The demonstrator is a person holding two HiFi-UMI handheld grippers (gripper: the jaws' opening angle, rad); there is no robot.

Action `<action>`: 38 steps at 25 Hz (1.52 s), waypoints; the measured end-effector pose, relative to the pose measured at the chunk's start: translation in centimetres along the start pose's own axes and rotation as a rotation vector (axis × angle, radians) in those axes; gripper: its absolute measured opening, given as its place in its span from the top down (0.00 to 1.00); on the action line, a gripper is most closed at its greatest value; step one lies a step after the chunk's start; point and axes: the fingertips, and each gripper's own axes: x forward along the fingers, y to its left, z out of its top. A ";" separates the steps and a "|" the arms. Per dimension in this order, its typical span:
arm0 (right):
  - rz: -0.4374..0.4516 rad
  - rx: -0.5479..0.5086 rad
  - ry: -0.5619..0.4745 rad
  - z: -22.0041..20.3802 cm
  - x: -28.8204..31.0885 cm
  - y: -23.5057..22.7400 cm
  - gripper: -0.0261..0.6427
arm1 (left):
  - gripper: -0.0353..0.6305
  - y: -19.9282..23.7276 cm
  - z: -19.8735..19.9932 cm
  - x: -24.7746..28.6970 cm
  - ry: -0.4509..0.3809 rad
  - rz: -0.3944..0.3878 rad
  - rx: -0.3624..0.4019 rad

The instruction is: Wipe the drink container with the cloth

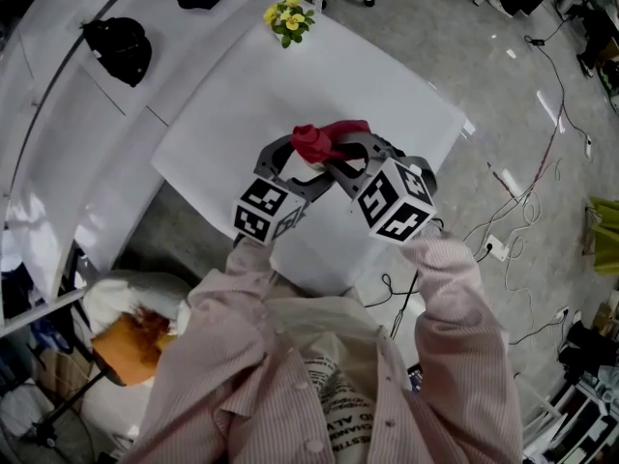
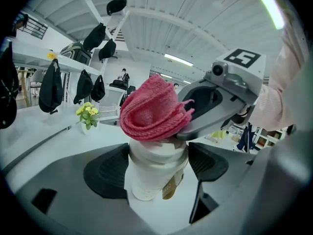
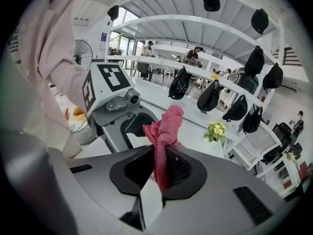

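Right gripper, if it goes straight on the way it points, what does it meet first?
Most likely the left gripper, just beyond the red cloth pinched in the right gripper. The cup sits lower, between the left jaws; depth unclear.

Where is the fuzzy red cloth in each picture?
Head view: the knitted red cloth is in the middle, over the white table.
Left gripper view: middle, on top of the white paper cup.
Right gripper view: middle, pinched by the right gripper.
Shared landmark: yellow potted flowers.
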 end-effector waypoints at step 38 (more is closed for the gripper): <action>-0.245 1.012 -0.681 -4.8 -7.5 -1.7 0.89 | 0.38 0.1 0.1 -0.1 -0.040 0.017 -0.005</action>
